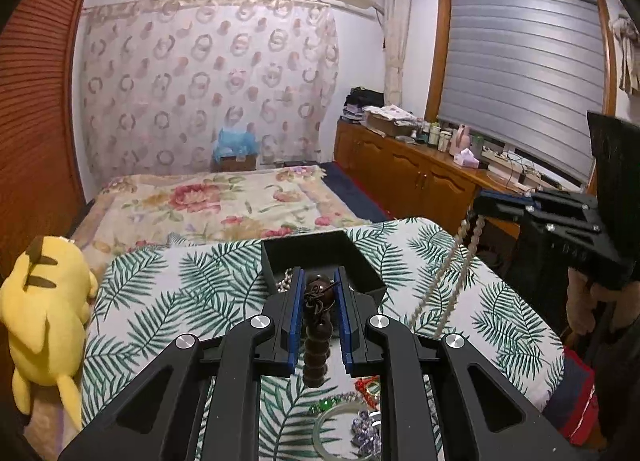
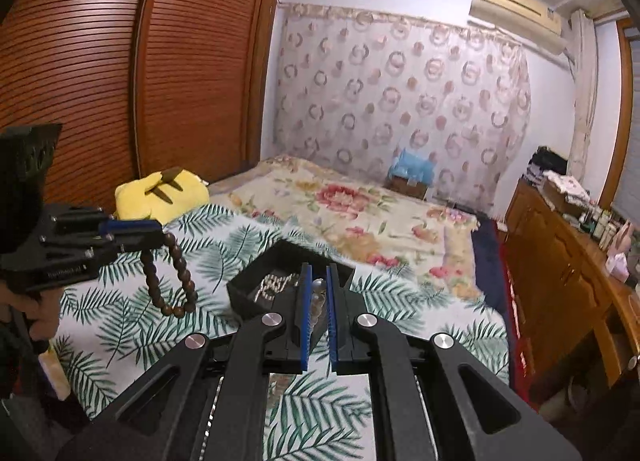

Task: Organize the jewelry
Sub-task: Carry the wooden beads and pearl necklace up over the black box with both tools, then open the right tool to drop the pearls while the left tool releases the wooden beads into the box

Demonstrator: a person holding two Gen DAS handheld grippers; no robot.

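both hand-held grippers clamp beads, left wooden, right pearly, above leaf-print cover, bedroom.

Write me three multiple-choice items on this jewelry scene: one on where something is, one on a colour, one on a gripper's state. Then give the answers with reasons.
1. Where does the black box sit?
A. on the wooden cabinet
B. on the leaf-print cover
C. on the floor

2. What colour are the beads of the bracelet that hangs from the left gripper?
A. dark brown
B. bright green
C. white

3. How is the right gripper?
A. wide open and holding nothing
B. shut on the pearl strand
C. shut on the yellow plush toy

Answers:
1 B, green fern print surrounds the box.
2 A, the right wrist view shows a dark wooden loop.
3 B, pale pearls lie between its blue pads.
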